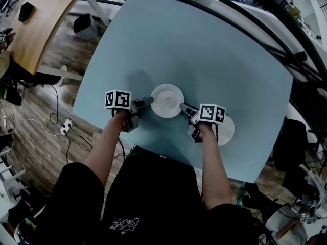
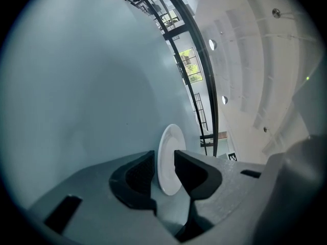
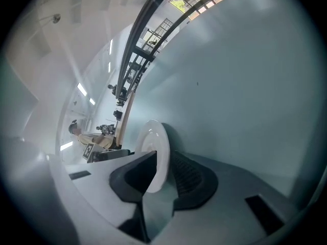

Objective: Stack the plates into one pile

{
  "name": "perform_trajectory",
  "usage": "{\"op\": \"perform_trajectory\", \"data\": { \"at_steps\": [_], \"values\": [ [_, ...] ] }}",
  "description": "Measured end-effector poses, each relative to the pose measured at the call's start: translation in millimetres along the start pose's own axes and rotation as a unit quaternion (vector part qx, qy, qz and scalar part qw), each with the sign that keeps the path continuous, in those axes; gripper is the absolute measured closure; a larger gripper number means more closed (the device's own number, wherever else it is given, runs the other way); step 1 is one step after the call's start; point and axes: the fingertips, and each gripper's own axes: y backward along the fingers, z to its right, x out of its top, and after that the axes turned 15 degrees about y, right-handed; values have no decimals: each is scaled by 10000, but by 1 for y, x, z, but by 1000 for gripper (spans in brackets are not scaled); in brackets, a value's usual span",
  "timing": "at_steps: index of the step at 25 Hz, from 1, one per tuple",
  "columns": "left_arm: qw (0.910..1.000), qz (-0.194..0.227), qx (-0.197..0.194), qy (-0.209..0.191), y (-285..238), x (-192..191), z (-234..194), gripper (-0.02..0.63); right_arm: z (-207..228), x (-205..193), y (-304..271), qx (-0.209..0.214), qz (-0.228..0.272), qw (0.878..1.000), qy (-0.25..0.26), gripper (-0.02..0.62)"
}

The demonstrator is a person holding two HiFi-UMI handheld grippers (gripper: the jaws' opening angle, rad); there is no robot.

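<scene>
Left gripper [image 2: 163,175] jaws: wide apart; the central plate [image 1: 167,100] has its left rim in the gap, and no pad clearly presses on it.
Right gripper [image 3: 162,175] jaws: fairly wide; the same plate's right rim stands between them, with a dark gap beside the ridged pad.
Reason for hold: judged as a two-sided bracket on opposite rims, which steadies the plate flat whether it is being taken up or let go.
Central plate: white, lying flat on the blue surface [image 1: 204,50], between the two grippers.
Second plate [image 1: 228,132]: white, to the right of and nearer than the central plate, apart from it and not yet stacked.
Obscured: the right gripper and hand cover much of the second plate.
Unclear: whether the central plate is one plate or several stacked.
</scene>
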Motion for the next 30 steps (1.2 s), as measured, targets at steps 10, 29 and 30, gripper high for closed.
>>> {"op": "perform_trajectory", "data": {
  "at_steps": [10, 29, 30],
  "values": [
    [9999, -23, 129, 52, -7, 3, -5, 518, 3, -1, -7, -31, -10, 10000, -84, 551],
    [9999, -38, 115, -59, -2, 0, 8, 577, -7, 7, 10, -31, 210, 9997, -94, 566],
    [9999, -54, 92, -84, -3, -1, 11, 577, -7, 8, 13, -45, 232, 9997, -91, 566]
  ]
}}
